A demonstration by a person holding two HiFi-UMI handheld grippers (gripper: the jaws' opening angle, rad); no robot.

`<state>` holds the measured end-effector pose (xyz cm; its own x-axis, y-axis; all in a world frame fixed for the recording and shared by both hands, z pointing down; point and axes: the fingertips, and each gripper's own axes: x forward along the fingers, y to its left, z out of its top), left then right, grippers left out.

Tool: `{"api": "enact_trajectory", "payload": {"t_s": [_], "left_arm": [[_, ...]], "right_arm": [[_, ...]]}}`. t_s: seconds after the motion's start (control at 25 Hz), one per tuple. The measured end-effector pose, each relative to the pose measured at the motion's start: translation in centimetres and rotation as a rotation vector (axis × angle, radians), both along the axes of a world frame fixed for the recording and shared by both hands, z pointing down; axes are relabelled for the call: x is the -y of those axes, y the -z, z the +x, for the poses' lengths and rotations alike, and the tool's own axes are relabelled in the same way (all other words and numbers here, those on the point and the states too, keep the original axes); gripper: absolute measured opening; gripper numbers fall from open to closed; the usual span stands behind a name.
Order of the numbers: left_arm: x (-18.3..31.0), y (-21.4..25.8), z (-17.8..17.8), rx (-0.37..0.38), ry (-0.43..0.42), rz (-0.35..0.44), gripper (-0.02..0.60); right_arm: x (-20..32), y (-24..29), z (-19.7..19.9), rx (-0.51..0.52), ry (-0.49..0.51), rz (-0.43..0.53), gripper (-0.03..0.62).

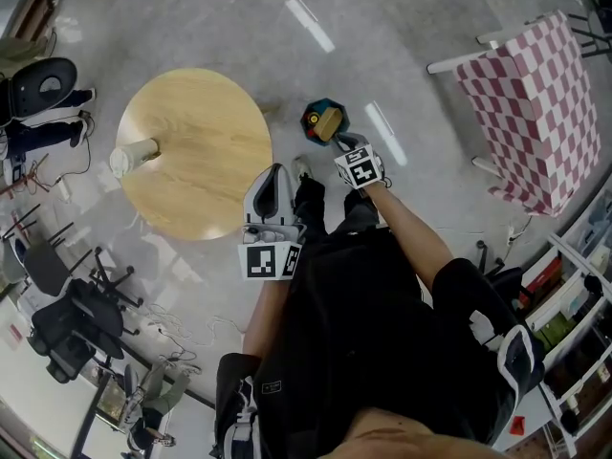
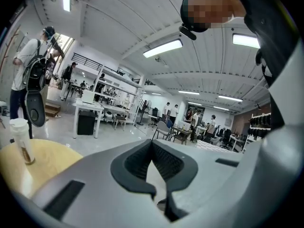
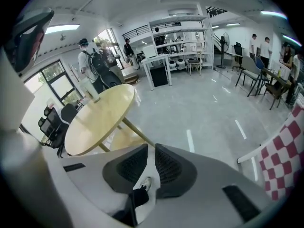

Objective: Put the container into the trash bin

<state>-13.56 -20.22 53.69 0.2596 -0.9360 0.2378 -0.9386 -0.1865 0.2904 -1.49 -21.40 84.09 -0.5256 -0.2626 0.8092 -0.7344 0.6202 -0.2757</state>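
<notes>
The drop-off step looks all but finished. A tan blocky container (image 1: 331,122) lies in the mouth of the small dark teal trash bin (image 1: 312,114). The bin stands on the grey polished floor (image 1: 402,55), just off the upper right edge of the round pale wooden table (image 1: 196,151). The right gripper (image 1: 346,145) hangs just beside the bin's near rim, tipped steeply downward; the head view does not show whether it touches that rim. In the right gripper view its jaws stand slightly spread, with a narrow slit between the ribbed pads and nothing pinched. Only the person's dark trouser leg and pale shoe (image 3: 146,183) show through the gap. The left gripper (image 1: 275,174) is held roughly level over the table's lower right edge, its jaws pressed together at the tips and empty. A tall pale lidded cup (image 1: 129,157) stands upright at the table's left edge, well apart from both tools. If the tan item is the container the task means, the only thing left is to lift the right gripper away from the bin without catching its rim or tipping it. If the cup counts as a further container, the next move calls for a reach across the table. The jaws would need to spread wide enough for its round body, grip it firmly below the lid, and carry it upright to the bin, since its contents cannot be seen.
</notes>
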Motion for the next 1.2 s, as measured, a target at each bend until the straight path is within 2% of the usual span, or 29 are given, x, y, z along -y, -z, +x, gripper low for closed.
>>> {"api": "enact_trajectory", "payload": {"t_s": [0.24,0.56,0.8,1.2], "left_arm": [[-0.3,1.7,1.4,-0.001,-0.004,0.036,0.008],[-1.5,4.9,4.2,-0.003,-0.019,0.105,0.008],[-2.5,7.4,6.0,0.003,-0.026,0.166,0.008],[-5.2,10.4,8.1,0.012,-0.028,0.234,0.008]], "right_arm": [[0.6,3.2,1.6,0.018,-0.034,0.053,0.041],[1.7,12.0,4.0,0.095,-0.084,0.197,0.032],[2.0,20.0,5.5,0.165,-0.100,0.339,0.032],[-1.9,32.8,7.6,0.293,-0.111,0.598,0.032]]}}
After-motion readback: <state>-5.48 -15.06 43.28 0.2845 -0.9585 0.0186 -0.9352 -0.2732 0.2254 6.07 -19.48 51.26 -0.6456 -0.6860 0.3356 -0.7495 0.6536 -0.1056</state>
